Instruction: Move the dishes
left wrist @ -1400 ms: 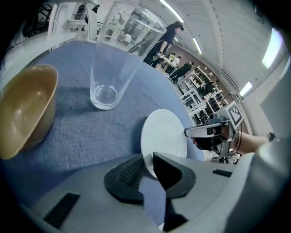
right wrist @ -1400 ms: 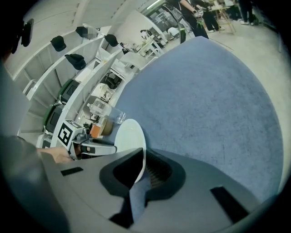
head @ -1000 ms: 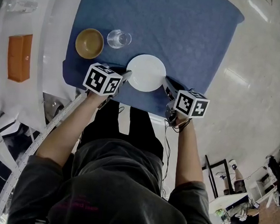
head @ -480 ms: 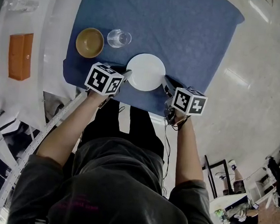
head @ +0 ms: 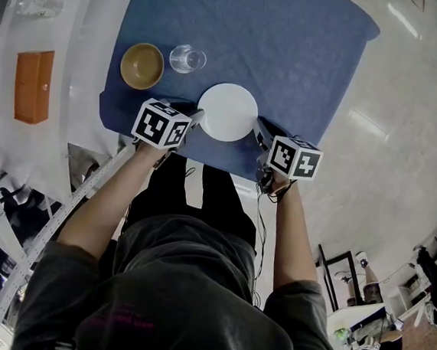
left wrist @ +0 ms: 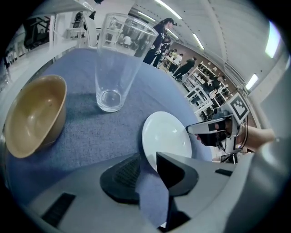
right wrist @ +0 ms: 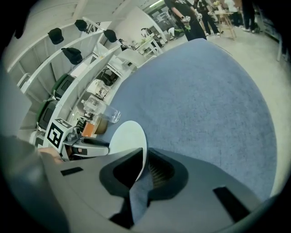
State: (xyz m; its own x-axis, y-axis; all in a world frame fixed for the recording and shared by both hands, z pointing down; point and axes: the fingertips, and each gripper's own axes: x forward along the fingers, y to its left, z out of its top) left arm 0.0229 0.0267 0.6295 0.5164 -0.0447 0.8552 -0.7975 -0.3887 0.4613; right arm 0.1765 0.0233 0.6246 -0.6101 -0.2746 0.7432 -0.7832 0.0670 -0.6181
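A white plate (head: 227, 111) lies on the blue cloth (head: 255, 35) near its front edge. My left gripper (head: 197, 118) stands at the plate's left rim. Its jaws have just been opening, and in the left gripper view the rim (left wrist: 166, 136) sits between the jaws of the left gripper (left wrist: 148, 166) with a gap beside the left pad. My right gripper (head: 257, 128) is shut on the plate's right rim, which runs between the right gripper's (right wrist: 144, 168) pads in the right gripper view. A tan bowl (head: 142, 65) and a clear glass (head: 186, 59) stand behind and left of the plate.
An orange box (head: 32, 87) lies on the white counter (head: 86, 34) left of the cloth. The cloth's front edge runs just under both grippers. Behind the plate the cloth stretches bare to its far edge. People and furniture show far off across the room.
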